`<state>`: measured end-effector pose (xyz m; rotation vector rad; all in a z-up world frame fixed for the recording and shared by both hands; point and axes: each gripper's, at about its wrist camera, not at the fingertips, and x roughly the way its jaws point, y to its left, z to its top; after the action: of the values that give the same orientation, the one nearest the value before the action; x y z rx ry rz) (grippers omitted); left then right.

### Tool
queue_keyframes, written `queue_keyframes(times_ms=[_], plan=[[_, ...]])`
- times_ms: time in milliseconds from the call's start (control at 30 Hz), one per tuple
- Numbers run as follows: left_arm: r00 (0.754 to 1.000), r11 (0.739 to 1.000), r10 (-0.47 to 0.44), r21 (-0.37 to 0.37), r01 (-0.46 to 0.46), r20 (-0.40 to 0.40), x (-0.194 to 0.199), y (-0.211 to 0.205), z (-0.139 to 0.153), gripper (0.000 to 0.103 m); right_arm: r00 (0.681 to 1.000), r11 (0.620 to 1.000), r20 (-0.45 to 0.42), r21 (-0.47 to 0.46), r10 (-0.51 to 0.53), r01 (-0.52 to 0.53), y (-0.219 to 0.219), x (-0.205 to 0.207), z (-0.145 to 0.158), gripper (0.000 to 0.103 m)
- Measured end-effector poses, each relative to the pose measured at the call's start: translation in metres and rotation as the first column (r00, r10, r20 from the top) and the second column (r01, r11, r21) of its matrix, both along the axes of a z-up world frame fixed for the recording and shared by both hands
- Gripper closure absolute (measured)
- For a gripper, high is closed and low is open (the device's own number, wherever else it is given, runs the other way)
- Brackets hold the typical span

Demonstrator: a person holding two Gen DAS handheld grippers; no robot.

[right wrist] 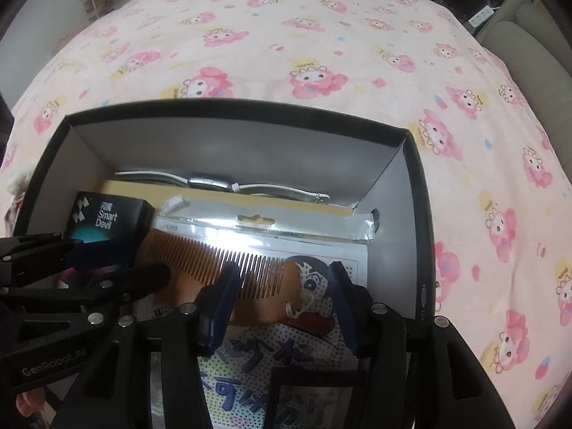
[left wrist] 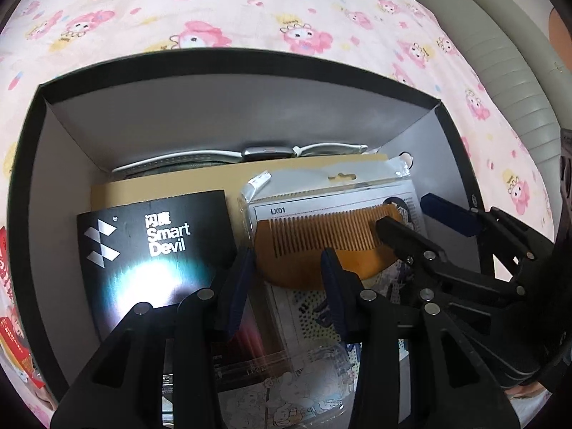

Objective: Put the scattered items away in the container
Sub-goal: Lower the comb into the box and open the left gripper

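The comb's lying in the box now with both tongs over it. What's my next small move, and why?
Probably lift both tongs straight up out of the box. The wooden comb already lies flat on the plastic packet, and the right tongs and left tongs look open around it, not pinching.

A smooth wooden comb [left wrist: 321,246] lies on a glossy clear plastic packet [left wrist: 332,193] inside a matt cardboard box [left wrist: 221,121], on soft fleecy bed cloth [right wrist: 321,43].

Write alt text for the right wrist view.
A wooden comb lies on packets inside a black box on a pink cartoon-print blanket. The right gripper stands open over the comb's end, and the left gripper reaches in from the left.
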<state>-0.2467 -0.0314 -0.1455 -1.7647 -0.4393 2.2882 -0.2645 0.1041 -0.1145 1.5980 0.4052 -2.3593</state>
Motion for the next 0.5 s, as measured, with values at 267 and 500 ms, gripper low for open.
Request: queue_keyframes(times_ms=[267,500], plan=[[1.0,1.0,-0.005,-0.018,0.005,0.001,-0.004,0.006,-0.004,0.065,1.0,0.999,-0.019,0.043,0.003,-0.002,-0.001,-0.002,-0.004,0.056],[0.998,1.0,0.022,0.008,-0.022,-0.062,0.003,0.002,0.008,0.062,1.0,1.0,-0.007,-0.008,-0.015,0.014,0.002,-0.002,0.001,0.056]])
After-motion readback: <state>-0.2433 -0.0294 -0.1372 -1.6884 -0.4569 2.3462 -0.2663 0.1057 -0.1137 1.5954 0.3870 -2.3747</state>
